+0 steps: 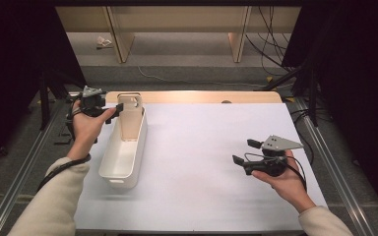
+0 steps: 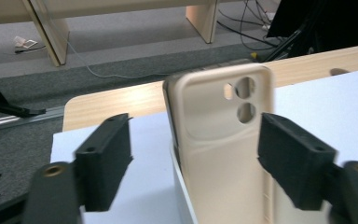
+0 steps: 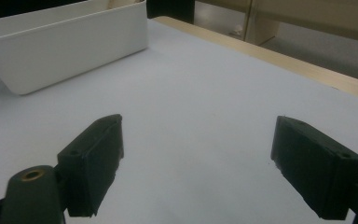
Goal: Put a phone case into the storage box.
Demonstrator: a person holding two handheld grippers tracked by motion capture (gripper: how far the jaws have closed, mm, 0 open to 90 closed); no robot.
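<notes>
At the left of the high view, the left gripper (image 1: pixel 112 112) is held at the far end of a white bin (image 1: pixel 109 167). Its jaws are spread apart, one on each side of a beige phone case (image 1: pixel 129 120), and no clamping is seen: in the left gripper view a gap is left between the left jaw and the case (image 2: pixel 223 154), while the right jaw overlaps its edge, so contact there cannot be judged.

The phone case is stood upright in the far end of the bin. Its long axis runs up and down, and the camera holes are at the top. In the left gripper view its back is turned to the camera. The lower part of the case is cut off by the bottom edge of that view, so it cannot be told how it rests on the bin floor.

The bin is laid lengthwise on the white table (image 1: pixel 202 147), its long axis running from the near side to the far side, slightly slanted. In the right gripper view part of the bin (image 3: pixel 65 46) is seen, cut off by the left edge.

At the right, the right gripper (image 1: pixel 246 152) is held over the bare table, well apart from the bin. Its jaws are wide apart and nothing is held between them.
</notes>
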